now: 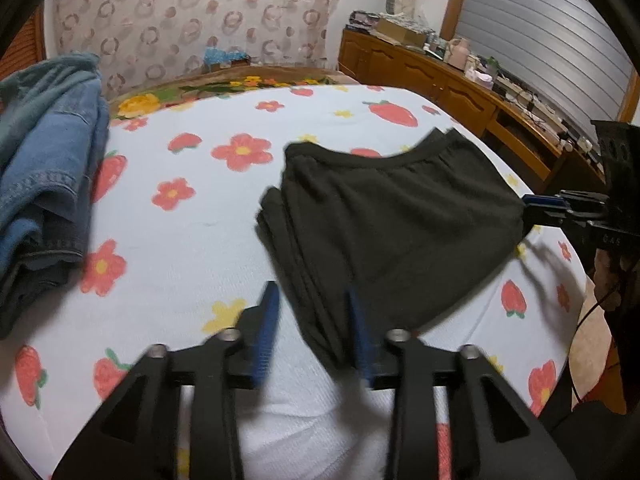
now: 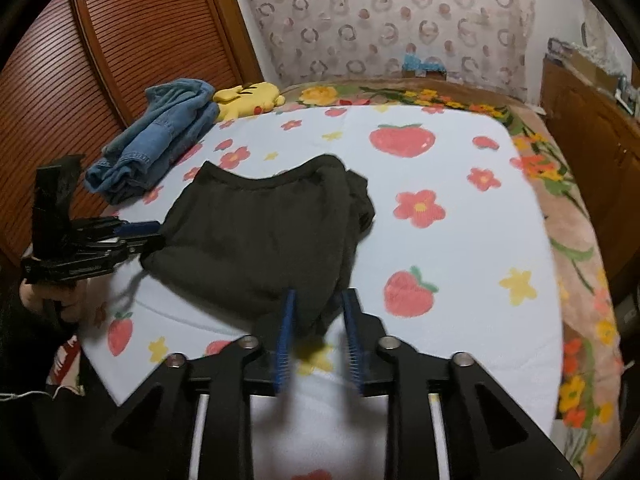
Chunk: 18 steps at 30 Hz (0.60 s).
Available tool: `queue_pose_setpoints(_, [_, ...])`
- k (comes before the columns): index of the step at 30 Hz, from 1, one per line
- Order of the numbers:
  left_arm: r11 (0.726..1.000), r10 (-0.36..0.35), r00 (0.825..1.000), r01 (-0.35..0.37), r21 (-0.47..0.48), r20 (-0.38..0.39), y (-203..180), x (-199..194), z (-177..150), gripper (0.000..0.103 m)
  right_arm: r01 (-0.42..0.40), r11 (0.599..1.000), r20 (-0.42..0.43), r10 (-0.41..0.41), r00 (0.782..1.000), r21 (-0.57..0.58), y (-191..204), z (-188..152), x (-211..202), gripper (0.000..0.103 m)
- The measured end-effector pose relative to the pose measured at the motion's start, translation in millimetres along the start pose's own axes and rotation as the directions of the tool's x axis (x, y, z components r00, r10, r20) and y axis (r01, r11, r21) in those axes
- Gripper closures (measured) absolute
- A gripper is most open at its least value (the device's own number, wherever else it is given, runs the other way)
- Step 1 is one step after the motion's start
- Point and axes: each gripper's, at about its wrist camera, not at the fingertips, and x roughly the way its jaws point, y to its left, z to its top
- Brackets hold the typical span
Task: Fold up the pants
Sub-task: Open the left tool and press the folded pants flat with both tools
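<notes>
Two grippers reach low over the bed [image 2: 460, 248], meeting the folded black pants [image 1: 400, 224] mid-sheet: left gripper [image 1: 316, 336] and right gripper [image 2: 320, 340] both spread, each straddling a pants corner.

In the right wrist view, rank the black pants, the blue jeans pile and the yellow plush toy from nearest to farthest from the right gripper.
From the right gripper:
1. Black pants, directly ahead, their near edge reaching between the fingers.
2. Blue jeans pile, farther back on the left side of the bed.
3. Yellow plush toy, just behind the jeans, at the bed's far left end.
</notes>
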Motion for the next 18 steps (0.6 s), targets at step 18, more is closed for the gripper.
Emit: queue_pose_setpoints(18, [0.998, 0.063, 0.998, -0.063, -0.001, 0.007, 3.7, 20.5, 36.0, 0.023, 0.021, 1.0, 0.018, -0.021, 1.0, 0.021, -15.9, 34.8, 42.7, 0.05])
